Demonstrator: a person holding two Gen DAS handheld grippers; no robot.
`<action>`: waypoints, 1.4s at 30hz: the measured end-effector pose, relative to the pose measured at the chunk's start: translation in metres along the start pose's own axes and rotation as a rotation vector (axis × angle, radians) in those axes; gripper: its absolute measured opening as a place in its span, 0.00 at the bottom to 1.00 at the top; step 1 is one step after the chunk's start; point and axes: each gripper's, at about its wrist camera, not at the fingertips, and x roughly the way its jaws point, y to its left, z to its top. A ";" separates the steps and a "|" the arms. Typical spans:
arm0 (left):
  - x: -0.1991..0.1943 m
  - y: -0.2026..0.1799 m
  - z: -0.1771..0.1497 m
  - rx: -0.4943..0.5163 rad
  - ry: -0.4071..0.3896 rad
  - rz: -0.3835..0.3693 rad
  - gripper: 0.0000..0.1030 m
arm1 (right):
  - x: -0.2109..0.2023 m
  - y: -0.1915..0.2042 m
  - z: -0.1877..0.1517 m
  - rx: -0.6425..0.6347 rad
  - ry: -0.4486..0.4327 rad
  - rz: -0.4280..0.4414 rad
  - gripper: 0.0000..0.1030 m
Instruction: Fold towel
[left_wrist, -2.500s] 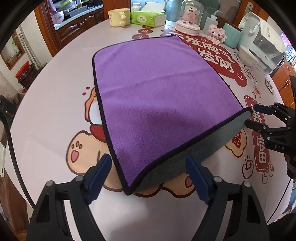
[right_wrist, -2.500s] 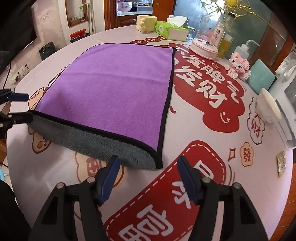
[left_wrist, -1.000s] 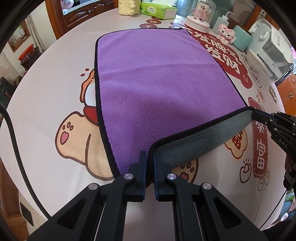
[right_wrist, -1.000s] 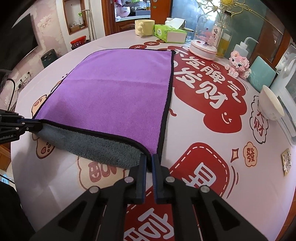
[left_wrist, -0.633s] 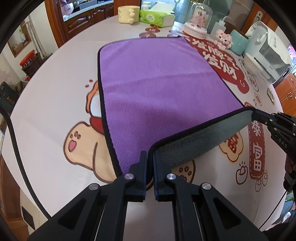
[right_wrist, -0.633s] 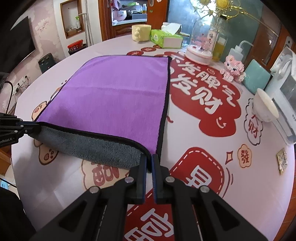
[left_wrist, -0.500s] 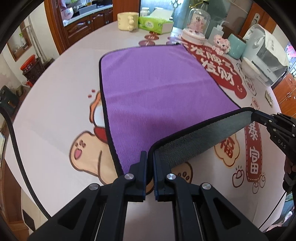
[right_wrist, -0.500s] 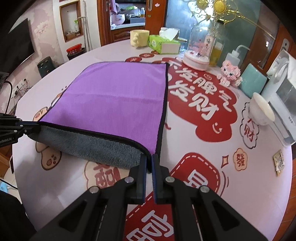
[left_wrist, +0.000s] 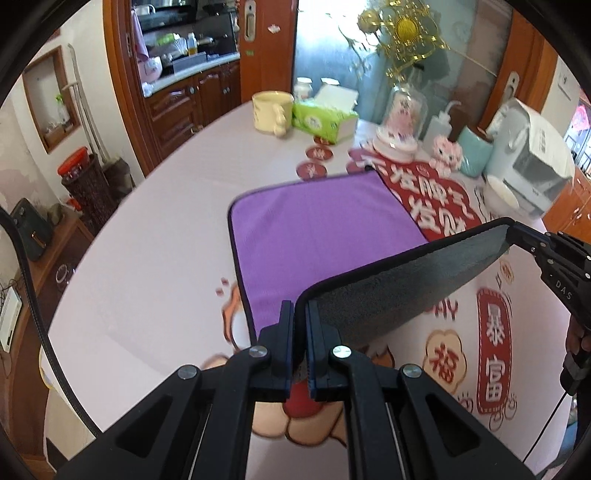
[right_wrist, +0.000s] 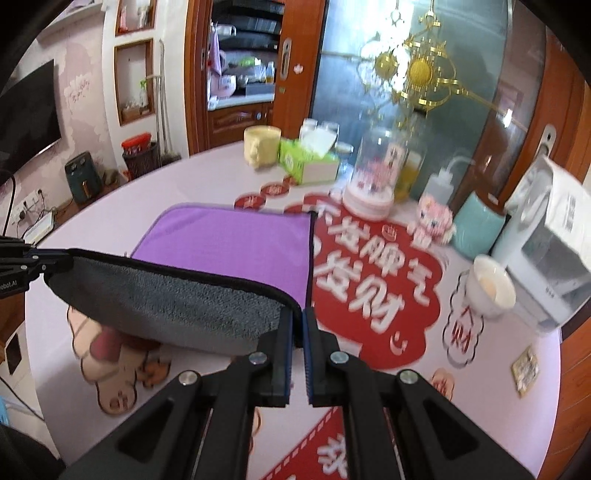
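- Left wrist view: our left tongs are clamped on a near corner of the towel; the right tongs clamp the other. The near edge hangs lifted, grey underside showing, the far half flat on the counter. We judge both corners should travel forward level to meet the far edge.
- Right wrist view: right tongs are clamped on the towel. Mug, tissue box and glass dome stand beyond the far edge; we should stop short of them.
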 end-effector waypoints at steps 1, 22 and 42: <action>0.000 0.002 0.004 -0.002 -0.008 0.004 0.04 | 0.001 0.000 0.006 -0.003 -0.014 -0.003 0.05; 0.084 0.046 0.112 -0.050 -0.112 0.103 0.04 | 0.093 0.000 0.092 -0.009 -0.130 -0.026 0.05; 0.160 0.047 0.105 -0.088 -0.023 0.151 0.18 | 0.176 0.007 0.074 0.008 -0.030 -0.002 0.27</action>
